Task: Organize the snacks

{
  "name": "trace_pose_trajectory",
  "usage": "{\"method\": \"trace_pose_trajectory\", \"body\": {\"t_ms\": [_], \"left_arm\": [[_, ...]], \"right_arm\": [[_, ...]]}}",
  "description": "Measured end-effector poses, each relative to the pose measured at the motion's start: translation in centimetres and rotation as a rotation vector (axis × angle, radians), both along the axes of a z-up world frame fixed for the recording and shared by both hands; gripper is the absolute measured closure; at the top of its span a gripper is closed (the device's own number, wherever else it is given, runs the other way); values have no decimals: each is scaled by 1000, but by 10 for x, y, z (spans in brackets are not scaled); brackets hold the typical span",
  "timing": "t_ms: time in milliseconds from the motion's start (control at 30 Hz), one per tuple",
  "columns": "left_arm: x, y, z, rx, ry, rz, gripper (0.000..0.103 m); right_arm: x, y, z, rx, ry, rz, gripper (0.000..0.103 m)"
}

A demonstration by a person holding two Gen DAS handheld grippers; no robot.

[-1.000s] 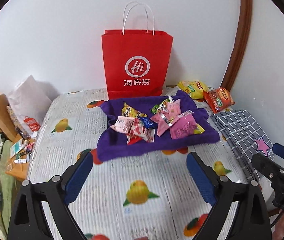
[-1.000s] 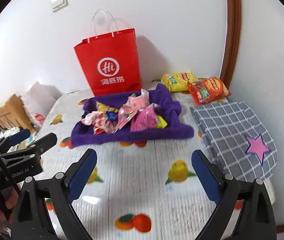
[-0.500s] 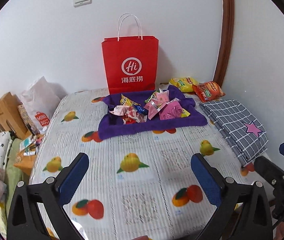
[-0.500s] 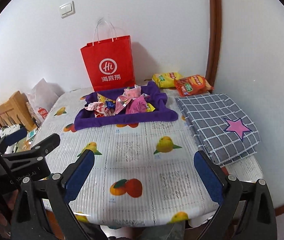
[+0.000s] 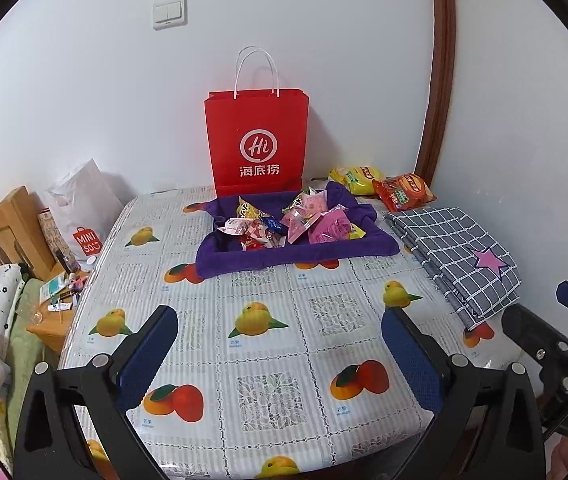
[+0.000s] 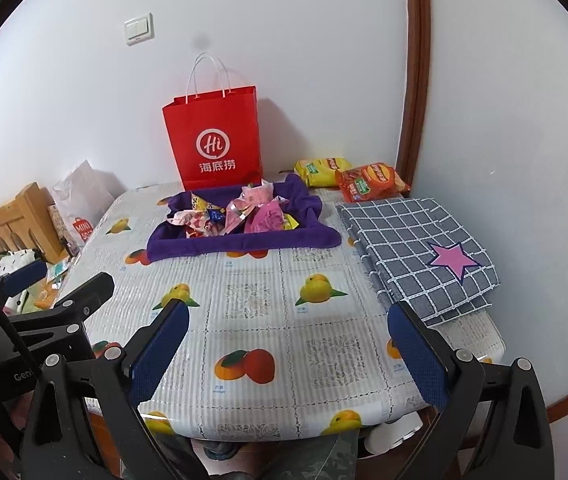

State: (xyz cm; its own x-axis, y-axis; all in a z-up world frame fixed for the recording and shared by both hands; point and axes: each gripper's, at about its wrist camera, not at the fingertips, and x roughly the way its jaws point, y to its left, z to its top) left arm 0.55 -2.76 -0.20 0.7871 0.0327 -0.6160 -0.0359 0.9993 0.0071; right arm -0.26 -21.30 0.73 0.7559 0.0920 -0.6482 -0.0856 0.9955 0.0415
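Both my grippers — left gripper (image 5: pixel 277 336) and right gripper (image 6: pixel 288 334) — hang spread wide with nothing between the jaws over the near table (image 5: pixel 267 344), the snacks (image 5: pixel 292 224) heaped on the purple cloth (image 5: pixel 296 254) beside the red bag (image 5: pixel 256 140).

**Two wrist views over the near edge, facing the far wall**

We look from the left wrist camera down and forward along its blue-padded fingers (image 5: pixel 147 354), from above the near left part of the fruit-printed counter (image 5: pixel 271 360). We face the white wall, with the tall red paper carrier bag (image 5: pixel 257 142) about centre and well off. At the right edge we see the right gripper (image 5: pixel 540 332) from the side.

From the right wrist camera we look the same way, set further right, over the counter's near edge. The left gripper (image 6: pixel 59 292) shows at the left.

Both views share the counter, the red bag, the purple cloth tray of snack packets (image 6: pixel 243 240), the grey checked folded cloth with a pink star (image 6: pixel 416 252) and the wall switch (image 6: pixel 139 29).
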Motion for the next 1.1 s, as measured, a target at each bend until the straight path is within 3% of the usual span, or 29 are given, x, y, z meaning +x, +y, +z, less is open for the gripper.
{"method": "trace_pose_trajectory", "body": {"t_ms": [1100], "left_arm": [[-3,-7,3,-3,3,-24,0]], "right_arm": [[-2,-6,0,26,3,-9,4]]}}
